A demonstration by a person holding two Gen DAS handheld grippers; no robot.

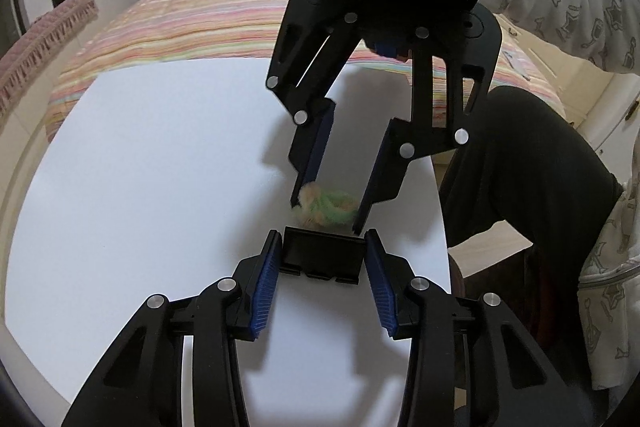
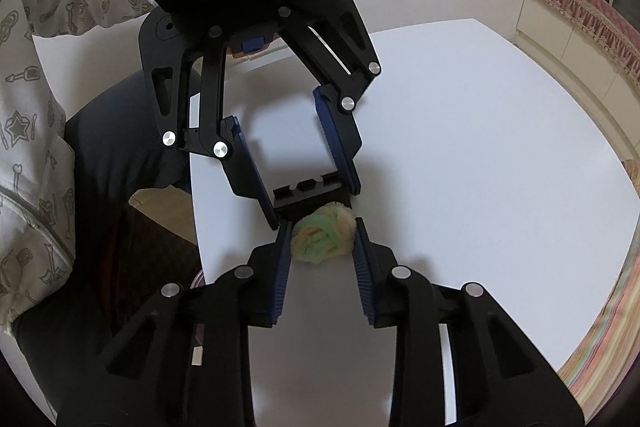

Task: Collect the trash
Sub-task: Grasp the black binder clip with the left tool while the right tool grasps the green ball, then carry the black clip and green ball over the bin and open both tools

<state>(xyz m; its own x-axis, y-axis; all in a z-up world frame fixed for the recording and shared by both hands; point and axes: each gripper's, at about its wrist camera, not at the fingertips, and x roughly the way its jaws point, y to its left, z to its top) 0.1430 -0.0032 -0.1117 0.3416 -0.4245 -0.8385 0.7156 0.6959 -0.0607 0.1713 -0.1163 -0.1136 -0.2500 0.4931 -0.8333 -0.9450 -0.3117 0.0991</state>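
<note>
Both hand-held grippers grip trash: right hand-held gripper (image 2: 322, 241) clamps the soft, light fluffy ball (image 2: 324, 237) mid-body; left hand-held gripper (image 1: 320, 255) pinches the stiff black clip (image 1: 322, 257).

Fuzzy green-and-peach wad (image 2: 325, 235), small black clip (image 1: 323, 257), touching, white table (image 1: 160, 187)

Both wrist views face each other closely, tilted down over one white table (image 1: 160, 187).

Fuzzy ball (image 2: 325, 235) on table (image 2: 480, 147), black clip (image 2: 310, 195) just behind
</note>
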